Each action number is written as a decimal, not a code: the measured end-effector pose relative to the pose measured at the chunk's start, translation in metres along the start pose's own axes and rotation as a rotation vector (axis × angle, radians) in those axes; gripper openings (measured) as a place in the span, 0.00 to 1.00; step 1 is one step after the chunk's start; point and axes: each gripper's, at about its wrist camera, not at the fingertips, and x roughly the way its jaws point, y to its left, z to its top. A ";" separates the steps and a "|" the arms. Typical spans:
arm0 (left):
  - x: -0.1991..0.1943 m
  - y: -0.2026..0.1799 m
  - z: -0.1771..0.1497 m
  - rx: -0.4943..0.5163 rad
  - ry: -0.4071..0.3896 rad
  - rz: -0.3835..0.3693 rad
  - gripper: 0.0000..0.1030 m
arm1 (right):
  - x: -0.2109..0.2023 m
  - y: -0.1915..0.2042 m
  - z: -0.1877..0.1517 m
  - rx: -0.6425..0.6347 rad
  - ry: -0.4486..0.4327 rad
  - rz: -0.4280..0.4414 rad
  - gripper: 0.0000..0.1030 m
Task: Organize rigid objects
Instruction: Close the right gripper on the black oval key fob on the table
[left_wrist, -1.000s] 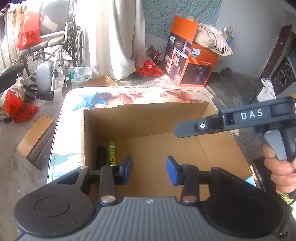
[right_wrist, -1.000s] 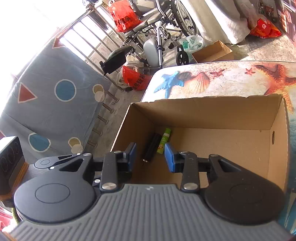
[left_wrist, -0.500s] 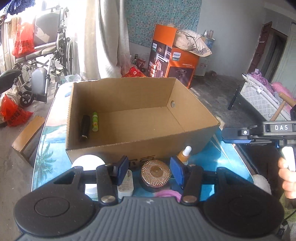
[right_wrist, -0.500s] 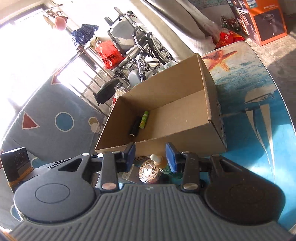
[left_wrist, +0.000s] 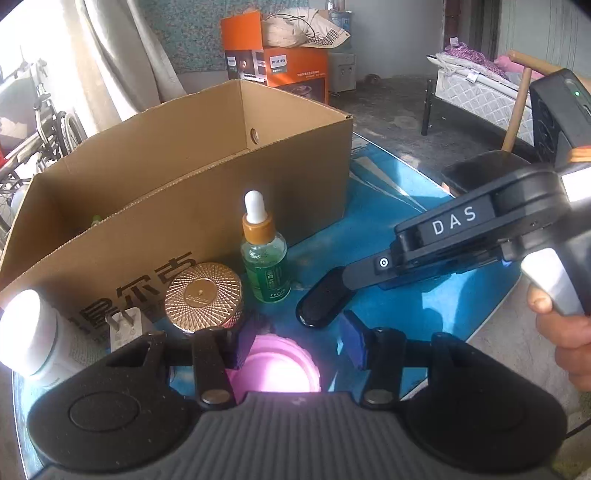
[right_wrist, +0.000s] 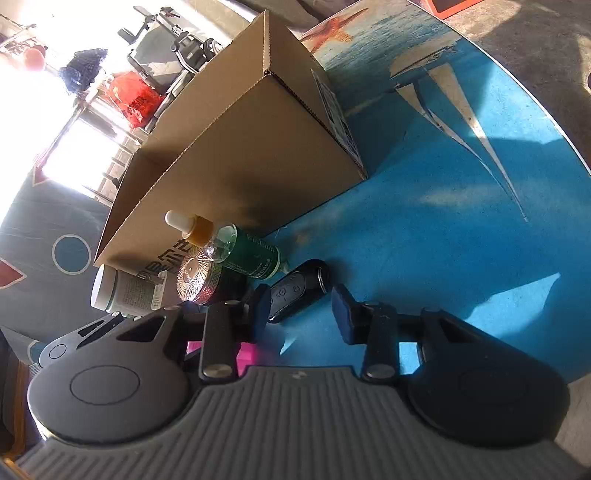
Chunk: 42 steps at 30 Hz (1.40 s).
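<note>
Below the left tool (left_wrist: 293, 345), released, a pink lid (left_wrist: 275, 363) glares, half hidden.

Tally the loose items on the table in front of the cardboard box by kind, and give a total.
Dropper bottle: 1
Gold-lidded jar: 1
White jar: 1
White plug adapter: 1
Pink container: 1
Black remote: 1
Total: 6

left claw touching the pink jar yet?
Cannot tell. In the left wrist view the left claw straddles the pink jar with its pads open, but glare on the lid hides any gap or contact.
</note>
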 end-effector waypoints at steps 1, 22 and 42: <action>0.005 -0.001 0.002 0.000 0.016 -0.005 0.50 | 0.004 0.000 0.005 0.006 0.005 -0.003 0.35; 0.048 -0.022 0.021 0.034 0.131 -0.057 0.33 | 0.015 -0.016 0.020 0.032 0.020 0.046 0.29; 0.052 -0.015 0.025 0.021 0.117 -0.061 0.33 | 0.029 -0.015 0.017 0.078 0.027 0.182 0.18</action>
